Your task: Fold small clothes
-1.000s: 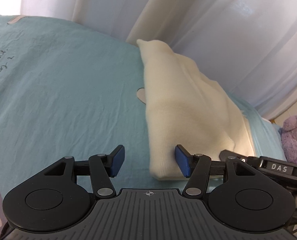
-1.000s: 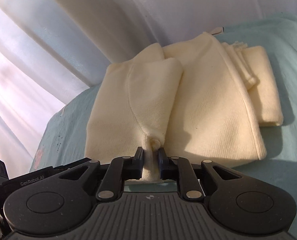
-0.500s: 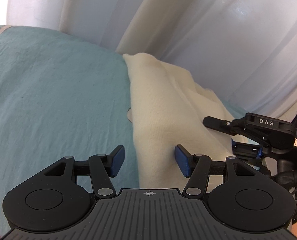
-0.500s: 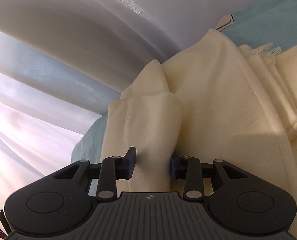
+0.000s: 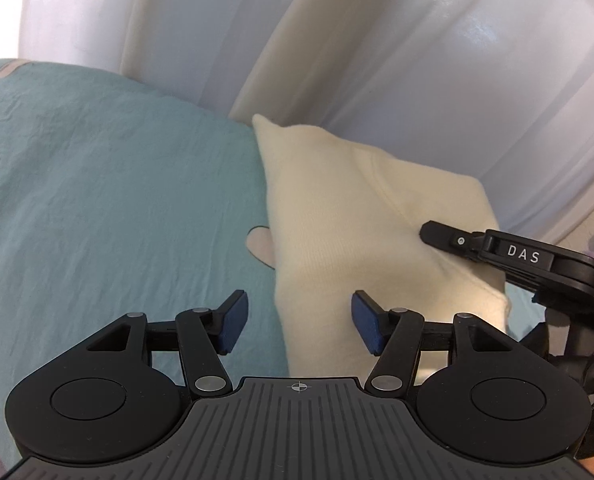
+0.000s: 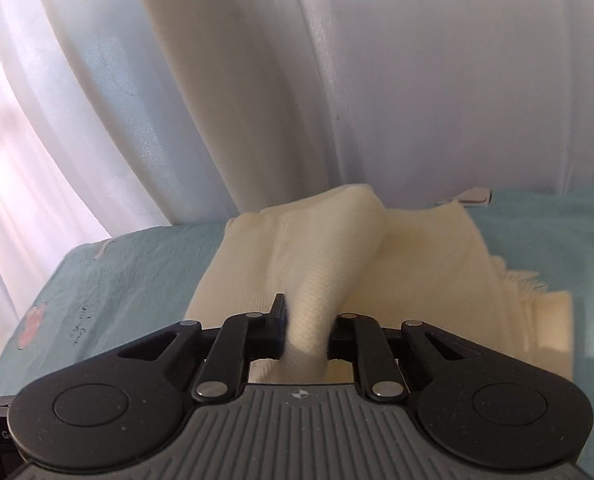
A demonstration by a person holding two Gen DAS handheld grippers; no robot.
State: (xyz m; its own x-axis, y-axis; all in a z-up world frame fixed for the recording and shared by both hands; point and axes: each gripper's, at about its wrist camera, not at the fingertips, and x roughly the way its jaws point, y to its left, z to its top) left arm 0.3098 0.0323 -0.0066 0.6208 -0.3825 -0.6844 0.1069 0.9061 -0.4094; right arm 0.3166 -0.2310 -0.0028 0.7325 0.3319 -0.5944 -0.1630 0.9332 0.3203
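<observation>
Right gripper (image 6: 305, 334) fingers, open half a second ago, now pinch a cream garment (image 5: 337, 216) ridge between them; left gripper (image 5: 297, 322) fingers remain open: next fold begins

a bed covered in a teal sheet (image 5: 109, 200) carries the load. a folded cream knit garment (image 5: 337, 232) lies directly on it near the far edge, its fringed layer (image 6: 525, 284) spread flat beside the raised fold.
</observation>
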